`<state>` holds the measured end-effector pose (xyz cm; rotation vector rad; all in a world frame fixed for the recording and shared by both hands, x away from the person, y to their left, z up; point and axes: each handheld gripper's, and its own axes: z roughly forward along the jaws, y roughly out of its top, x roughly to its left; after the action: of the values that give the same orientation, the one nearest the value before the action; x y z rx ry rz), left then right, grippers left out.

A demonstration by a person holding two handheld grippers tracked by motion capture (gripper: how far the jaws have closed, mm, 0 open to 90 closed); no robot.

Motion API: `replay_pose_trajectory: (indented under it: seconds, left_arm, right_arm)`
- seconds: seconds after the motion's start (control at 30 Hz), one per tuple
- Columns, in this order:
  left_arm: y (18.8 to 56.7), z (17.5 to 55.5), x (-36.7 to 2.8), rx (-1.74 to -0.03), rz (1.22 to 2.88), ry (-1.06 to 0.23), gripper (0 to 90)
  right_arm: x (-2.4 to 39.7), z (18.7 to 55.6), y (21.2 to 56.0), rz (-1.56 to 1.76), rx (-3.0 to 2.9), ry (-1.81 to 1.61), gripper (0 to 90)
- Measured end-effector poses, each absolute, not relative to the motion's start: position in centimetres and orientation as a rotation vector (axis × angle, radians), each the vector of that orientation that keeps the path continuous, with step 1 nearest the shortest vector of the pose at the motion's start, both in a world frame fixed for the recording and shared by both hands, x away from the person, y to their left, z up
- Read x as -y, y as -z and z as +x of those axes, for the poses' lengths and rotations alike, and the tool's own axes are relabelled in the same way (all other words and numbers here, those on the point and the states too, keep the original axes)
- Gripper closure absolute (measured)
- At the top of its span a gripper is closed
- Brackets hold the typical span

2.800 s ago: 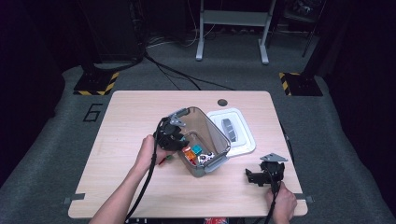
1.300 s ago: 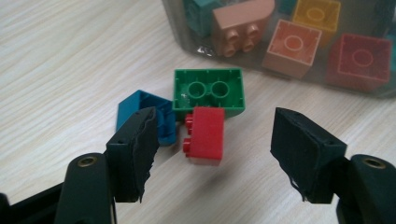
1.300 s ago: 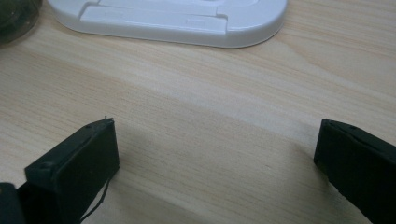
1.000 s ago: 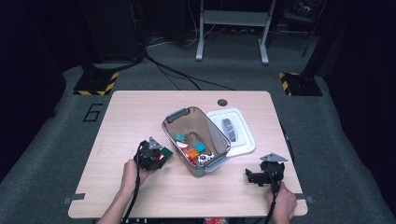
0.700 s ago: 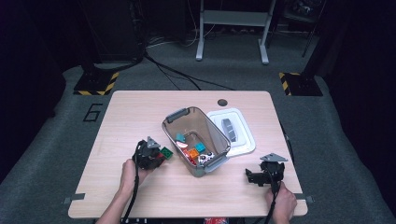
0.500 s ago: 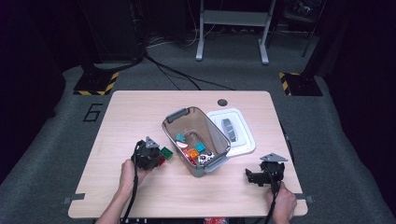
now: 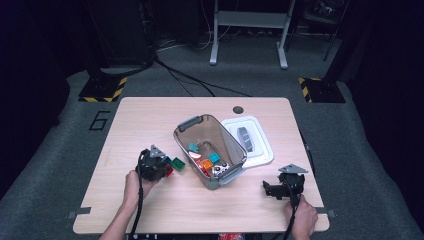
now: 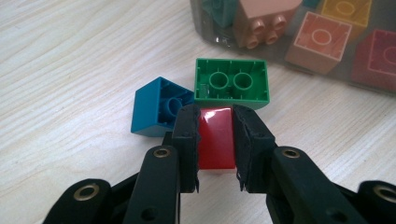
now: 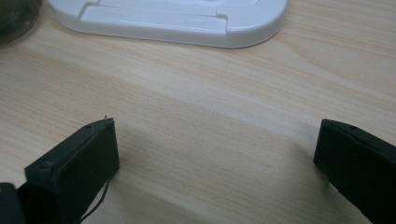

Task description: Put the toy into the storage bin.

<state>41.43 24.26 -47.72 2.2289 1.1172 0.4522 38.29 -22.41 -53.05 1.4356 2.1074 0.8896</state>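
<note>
Left of the bin (image 7: 210,150): left tool (image 8: 215,126) pinching red brick (image 8: 215,135)
Green brick (image 8: 232,86): just beyond
Right tool (image 9: 215,154): spread wide

Directly ahead of the left claw (image 8: 215,140), a green brick (image 8: 232,86) and a blue brick (image 8: 156,108) crowd the way, touching or nearly so, with the clear bin (image 7: 210,150) just beyond. Bare desk (image 7: 150,117) lies open to its left. Ahead of the right claw (image 9: 215,154) (jaws wide), open desk reaches the white lid (image 9: 177,18).
</note>
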Motion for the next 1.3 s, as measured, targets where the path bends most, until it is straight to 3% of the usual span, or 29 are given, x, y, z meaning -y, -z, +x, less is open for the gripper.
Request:
replay_pose_trajectory:
  seconds: [1.3]
  left_arm:
    - [40.4,43.7,-25.3,-1.131,2.179,-0.543,72.4]
  right_arm:
    - [22.4,38.3,53.0,1.436,-2.107,-0.890,0.0]
